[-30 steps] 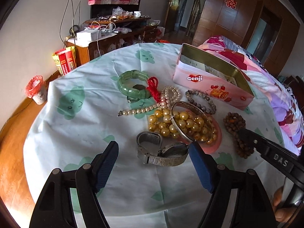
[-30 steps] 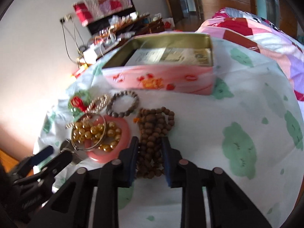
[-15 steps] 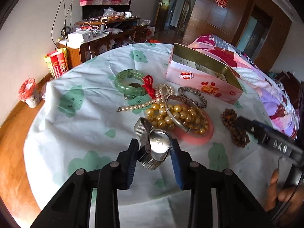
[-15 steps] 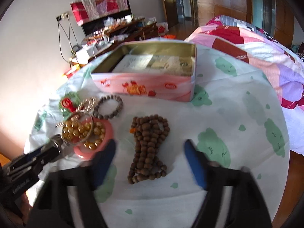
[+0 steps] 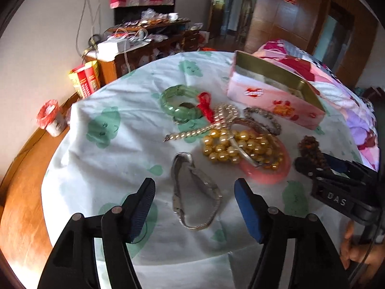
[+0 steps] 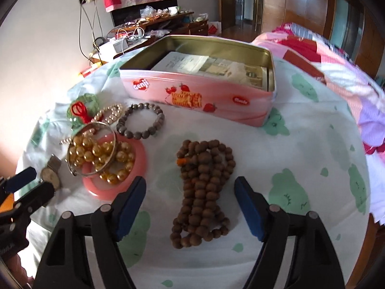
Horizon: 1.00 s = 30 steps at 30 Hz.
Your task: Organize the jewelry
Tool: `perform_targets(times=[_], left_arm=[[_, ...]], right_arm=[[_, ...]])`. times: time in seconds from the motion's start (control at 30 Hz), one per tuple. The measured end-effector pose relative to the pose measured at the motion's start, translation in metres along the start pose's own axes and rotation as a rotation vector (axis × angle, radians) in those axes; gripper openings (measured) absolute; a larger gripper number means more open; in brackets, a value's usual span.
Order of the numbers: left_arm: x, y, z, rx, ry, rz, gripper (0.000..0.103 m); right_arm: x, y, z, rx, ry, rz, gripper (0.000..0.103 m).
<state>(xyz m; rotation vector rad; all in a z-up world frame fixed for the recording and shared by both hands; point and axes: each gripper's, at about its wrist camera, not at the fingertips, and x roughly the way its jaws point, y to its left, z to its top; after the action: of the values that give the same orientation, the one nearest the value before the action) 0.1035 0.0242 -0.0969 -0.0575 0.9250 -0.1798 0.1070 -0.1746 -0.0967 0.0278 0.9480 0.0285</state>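
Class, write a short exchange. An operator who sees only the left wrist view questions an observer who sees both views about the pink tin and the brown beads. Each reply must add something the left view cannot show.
Operator: From the left wrist I see little more than the outer wall of the pink tin. Is anything in it?
Observer: Yes. It is open, and printed papers lie flat inside. No jewelry shows in it.
Operator: Does the right gripper hold the brown beads?
Observer: No. It is open, and the beads lie on the cloth between its fingers, touching neither.
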Motion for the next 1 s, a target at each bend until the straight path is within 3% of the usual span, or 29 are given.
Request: perform_targets(times=[0.07, 0.1, 0.13, 0.17, 0.47, 0.5, 0.7, 0.83, 1.0], left_arm=[[0.0, 0.001, -0.001, 0.004, -0.015, 0.014, 0.057], [0.002, 0.0, -0.001, 0.018, -0.008, 0.029, 0.036], [0.005, 0.001, -0.002, 0.023, 0.003, 0.023, 0.026], [0.004, 0.001, -0.003, 0.018, -0.001, 0.012, 0.025], [-0.014, 0.015, -0.004, -0.069, -0.066, -0.105, 0.019], [-0.018, 0.015, -0.003, -0.068, -0.08, -0.116, 0.012], [-0.045, 0.003, 0.01, -0.037, -0.173, -0.182, 0.001], [-0.067, -0.007, 0.021, 0.01, -0.256, -0.218, 0.0], [-0.071, -0.011, 0.028, 0.094, -0.282, -0.145, 0.001]], right_arm=[[-0.002, 0.002, 0.0, -0.027, -0.009, -0.03, 0.047], [-0.003, 0.001, 0.0, -0.026, -0.011, -0.02, 0.035], [-0.003, 0.0, -0.001, -0.024, -0.011, -0.022, 0.032], [-0.004, -0.003, -0.001, -0.018, -0.013, -0.022, 0.029], [-0.013, -0.032, -0.008, 0.169, -0.012, 0.191, 0.025], [-0.017, -0.034, -0.01, 0.181, -0.018, 0.203, 0.025], [-0.05, -0.029, -0.003, 0.17, -0.116, 0.208, 0.025], [-0.07, -0.026, 0.008, 0.146, -0.187, 0.208, 0.025], [-0.08, -0.025, 0.015, 0.128, -0.248, 0.178, 0.025]])
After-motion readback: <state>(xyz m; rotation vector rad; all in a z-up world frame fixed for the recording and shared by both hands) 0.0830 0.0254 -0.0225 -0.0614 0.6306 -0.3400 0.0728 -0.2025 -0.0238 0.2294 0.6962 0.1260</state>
